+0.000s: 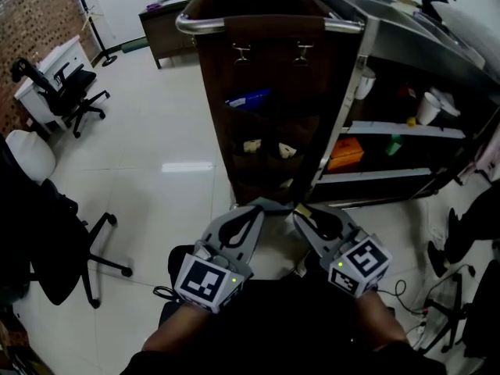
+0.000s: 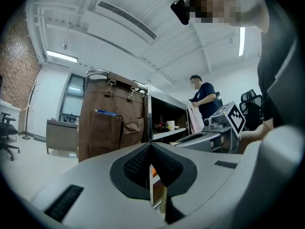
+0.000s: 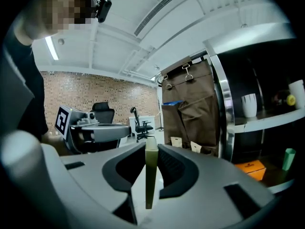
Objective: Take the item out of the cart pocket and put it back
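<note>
A brown fabric bag (image 1: 266,92) hangs on the end of a metal cart and carries several pockets. A blue item (image 1: 248,98) sticks out of an upper pocket, and small white tags (image 1: 251,145) show in the lower ones. Both grippers hover low in front of the bag, tips close together. My right gripper (image 1: 300,211) is shut on a thin flat olive item (image 3: 150,175), which stands edge-on between its pads. My left gripper (image 1: 261,207) is shut, its tips meeting with nothing seen between them (image 2: 150,146). The bag (image 3: 188,109) lies ahead of the right gripper.
The cart's side shelves hold white cups (image 1: 428,108) and an orange box (image 1: 346,151). Black office chairs (image 1: 66,92) stand at the left, one (image 1: 55,241) close by. Cables (image 1: 410,311) lie on the floor at the right. A person (image 2: 204,101) stands beyond the cart.
</note>
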Tool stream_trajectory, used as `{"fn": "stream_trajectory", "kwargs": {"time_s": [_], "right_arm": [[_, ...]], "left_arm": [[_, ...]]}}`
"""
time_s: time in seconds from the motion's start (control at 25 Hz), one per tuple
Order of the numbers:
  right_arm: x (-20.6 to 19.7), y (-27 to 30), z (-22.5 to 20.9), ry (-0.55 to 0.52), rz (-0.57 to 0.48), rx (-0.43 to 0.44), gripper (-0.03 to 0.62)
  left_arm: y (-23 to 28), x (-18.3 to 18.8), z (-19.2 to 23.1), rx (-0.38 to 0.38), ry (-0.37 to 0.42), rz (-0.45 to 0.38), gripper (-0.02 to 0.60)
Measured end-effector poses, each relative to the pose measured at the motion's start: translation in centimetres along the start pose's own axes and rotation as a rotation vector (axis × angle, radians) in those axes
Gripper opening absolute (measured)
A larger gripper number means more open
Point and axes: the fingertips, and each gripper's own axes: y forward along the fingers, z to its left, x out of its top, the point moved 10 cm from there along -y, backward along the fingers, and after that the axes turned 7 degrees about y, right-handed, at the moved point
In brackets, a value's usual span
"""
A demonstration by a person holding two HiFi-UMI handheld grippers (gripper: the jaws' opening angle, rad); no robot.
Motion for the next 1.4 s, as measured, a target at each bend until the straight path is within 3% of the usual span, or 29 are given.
{"fn": "stream_trajectory", "kwargs": {"time_s": [0.44,0.6,1.4], "right_arm": [[-0.11,0.05,0.21,0.001,0.007,0.022,0.089],[-0.11,0.19,0.20,0.000,0.007,0.027,0.089],[-0.38,0.32,0.30,0.000,0.020,0.041,0.089]], "left_arm": [[0.39,-0.09,-0.20,-0.040,-0.005,0.015,0.000],[0.52,-0.15,-0.45,-0.033,0.040,0.042,0.000],[0.39,0.00,-0.19,-0.011,0.039,0.038,0.000]]}}
